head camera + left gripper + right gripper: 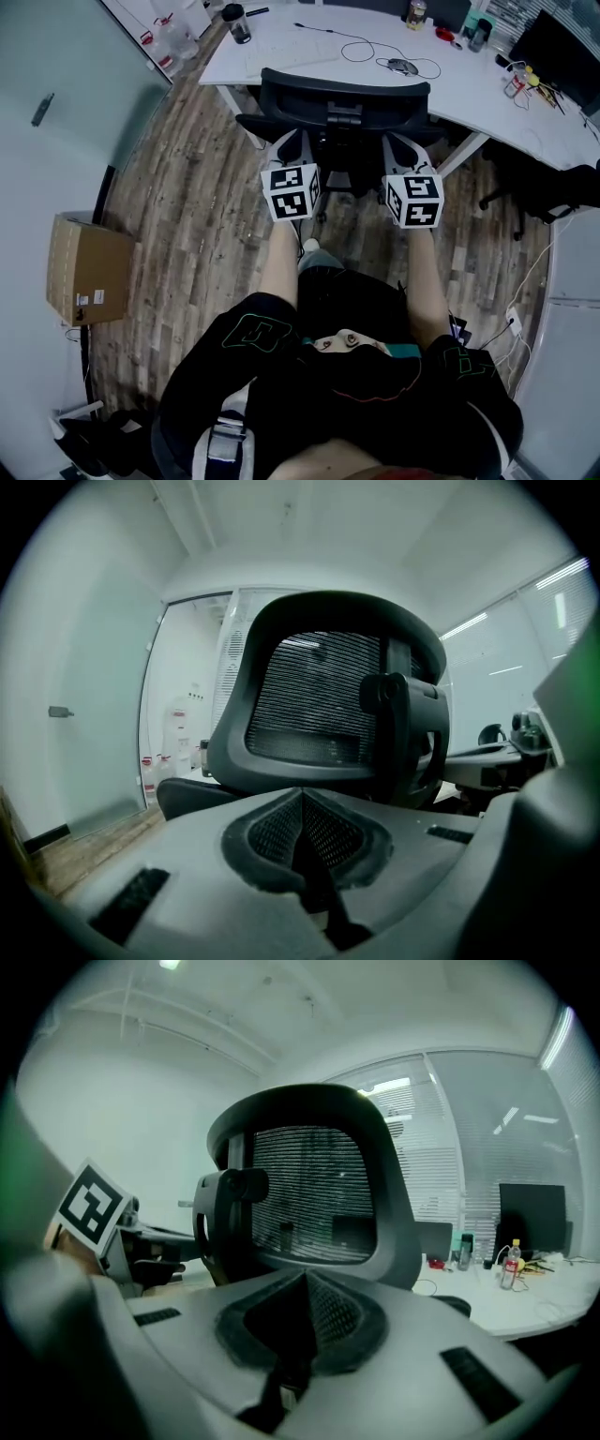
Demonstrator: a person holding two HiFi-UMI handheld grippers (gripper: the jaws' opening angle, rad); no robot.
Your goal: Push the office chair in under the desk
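The black mesh-back office chair (344, 103) stands at the white desk (281, 47), its seat partly under the desk edge and its back toward me. Just behind the backrest, on the left side, is my left gripper (287, 145), and my right gripper (405, 150) is on the right side. In the left gripper view the chair back (323, 700) fills the middle, just beyond the left gripper (302, 797), whose jaws are shut on nothing. The right gripper view shows the same chair back (314, 1190) ahead of the right gripper (305, 1281), also shut on nothing. Whether either gripper touches the chair is unclear.
A cardboard box (89, 270) sits on the wood floor by the left glass wall. A second black chair (548, 192) stands at the right. On the desk are a dark bottle (237, 22), a mouse with its cable (403, 66) and a monitor (562, 52). Cables lie on the floor at right (511, 323).
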